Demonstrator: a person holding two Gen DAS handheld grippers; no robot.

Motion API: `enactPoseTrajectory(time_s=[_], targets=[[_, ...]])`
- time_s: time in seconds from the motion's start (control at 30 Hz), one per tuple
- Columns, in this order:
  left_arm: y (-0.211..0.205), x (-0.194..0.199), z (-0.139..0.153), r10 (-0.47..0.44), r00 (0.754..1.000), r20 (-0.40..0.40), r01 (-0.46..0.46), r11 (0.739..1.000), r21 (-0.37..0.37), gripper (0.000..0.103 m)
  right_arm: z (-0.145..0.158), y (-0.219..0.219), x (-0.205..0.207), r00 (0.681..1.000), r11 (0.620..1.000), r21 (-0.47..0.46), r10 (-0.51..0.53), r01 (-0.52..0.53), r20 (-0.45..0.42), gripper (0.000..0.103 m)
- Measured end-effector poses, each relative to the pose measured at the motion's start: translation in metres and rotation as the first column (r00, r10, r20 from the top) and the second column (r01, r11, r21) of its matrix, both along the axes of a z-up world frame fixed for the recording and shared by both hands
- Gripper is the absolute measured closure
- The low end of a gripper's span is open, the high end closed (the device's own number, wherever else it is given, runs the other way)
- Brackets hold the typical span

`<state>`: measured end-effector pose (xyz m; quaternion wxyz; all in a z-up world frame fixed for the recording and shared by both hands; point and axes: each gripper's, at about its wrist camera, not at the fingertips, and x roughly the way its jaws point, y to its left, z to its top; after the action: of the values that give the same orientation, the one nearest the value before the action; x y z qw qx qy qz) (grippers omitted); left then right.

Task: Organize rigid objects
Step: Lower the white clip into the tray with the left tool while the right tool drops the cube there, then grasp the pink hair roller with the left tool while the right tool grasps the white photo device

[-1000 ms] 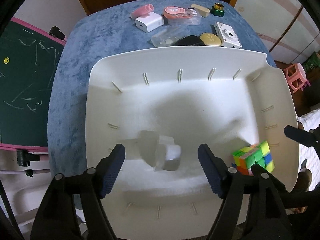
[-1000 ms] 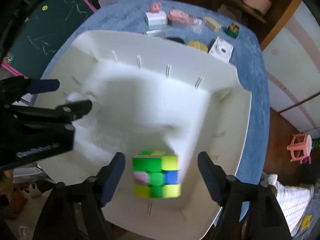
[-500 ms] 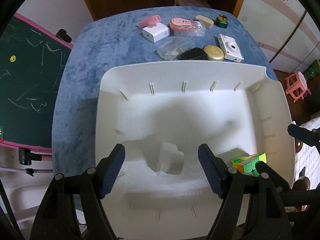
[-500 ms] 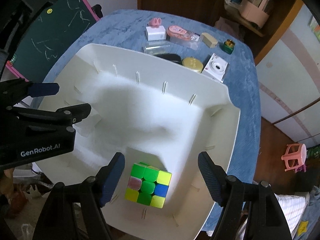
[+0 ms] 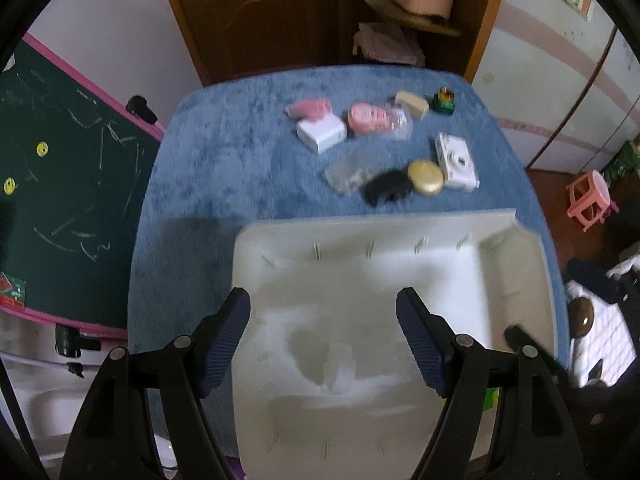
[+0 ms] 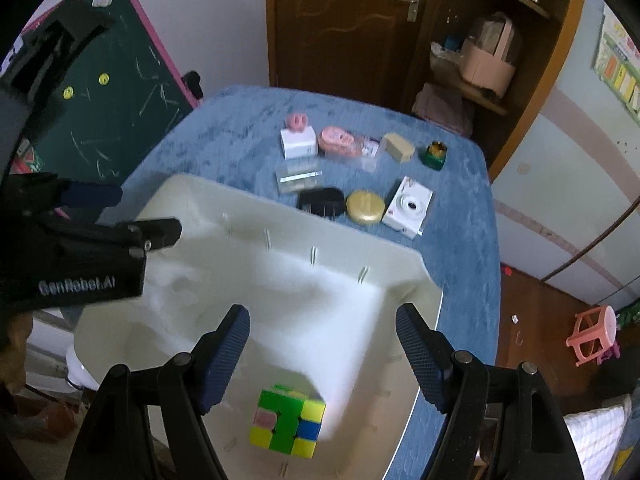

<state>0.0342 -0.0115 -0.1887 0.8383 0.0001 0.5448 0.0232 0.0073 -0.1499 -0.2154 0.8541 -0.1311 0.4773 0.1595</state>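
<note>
We are looking at a matt white plastic bin (image 6: 404, 276) sitting on mottled blue plush cloth (image 6: 236, 128). A glossy multicoloured plastic puzzle cube (image 6: 288, 422), a shiny gold round tin (image 6: 365, 207) and a varnished brown wooden door (image 6: 340, 20) are showing smooth finishes.

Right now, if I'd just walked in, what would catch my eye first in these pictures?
Probably the bright puzzle cube, lying alone in the near corner of the big white bin beneath the open right gripper. Beyond the bin, small things crowd the blue tablecloth: a white toy camera, a gold round tin and a pink case. The left gripper hangs open over the bin too.
</note>
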Motion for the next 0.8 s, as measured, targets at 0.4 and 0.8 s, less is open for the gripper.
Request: enactPoseTrajectory(time_s=[0.4, 0.8], targets=[[0.019, 0.091, 0.057, 0.001, 0.998, 0.065, 0.001, 0.999, -0.035, 0.025, 0.023, -0.008, 0.065, 0.996, 0.996, 0.051, -0.076, 0.078, -0.036, 0.027], [0.035, 0.204, 0.038, 0.068, 0.998, -0.011, -0.068, 0.990, -0.122, 0.025, 0.026, -0.049, 0.183, 0.959, 0.960, 0.052, -0.270, 0.275, -0.091, 0.027]])
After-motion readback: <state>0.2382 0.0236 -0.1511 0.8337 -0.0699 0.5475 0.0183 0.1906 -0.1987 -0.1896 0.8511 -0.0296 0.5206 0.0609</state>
